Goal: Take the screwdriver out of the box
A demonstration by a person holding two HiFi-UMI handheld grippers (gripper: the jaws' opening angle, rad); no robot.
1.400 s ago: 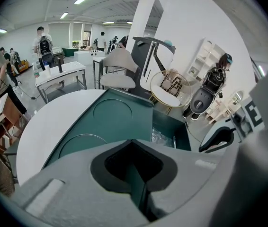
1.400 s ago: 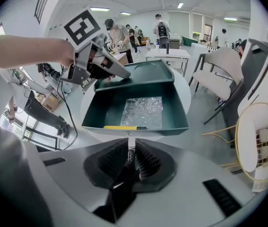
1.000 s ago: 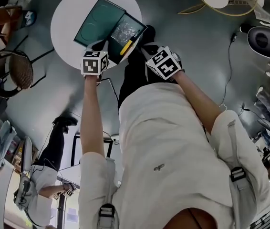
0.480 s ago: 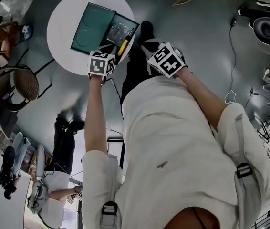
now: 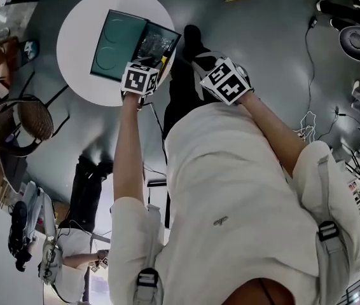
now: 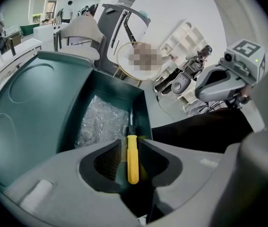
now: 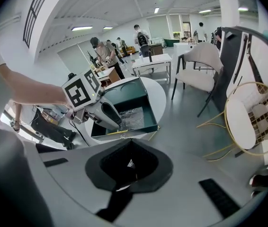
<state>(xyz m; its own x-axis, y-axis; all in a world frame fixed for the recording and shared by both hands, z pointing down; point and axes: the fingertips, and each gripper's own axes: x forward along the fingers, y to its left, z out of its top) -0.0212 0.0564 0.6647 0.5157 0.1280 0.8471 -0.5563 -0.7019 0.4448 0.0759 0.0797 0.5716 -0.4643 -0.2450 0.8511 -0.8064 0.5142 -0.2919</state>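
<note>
The dark green box (image 5: 156, 40) lies open on the round white table (image 5: 78, 56), lid (image 5: 113, 46) folded out to its left. A yellow-handled screwdriver (image 6: 132, 159) lies along the box's right wall, shaft pointing inward. My left gripper (image 6: 133, 167) hangs over the box's near corner. Its jaws are opening, and the handle sits between them with a gap on each side. In the head view the screwdriver (image 5: 163, 61) shows beside the left gripper (image 5: 151, 65). My right gripper (image 5: 200, 65) hangs off the table over the floor, jaws together and holding nothing.
Crinkled clear plastic (image 6: 103, 124) lines the box's floor. A black shoe (image 5: 191, 38) rests by the table's right edge. A wicker chair (image 5: 18, 126) stands to the left, and a cable (image 5: 307, 75) runs across the floor at right.
My left gripper has slid right along the box's near edge and dipped over the screwdriver's handle. The right gripper has barely shifted.
</note>
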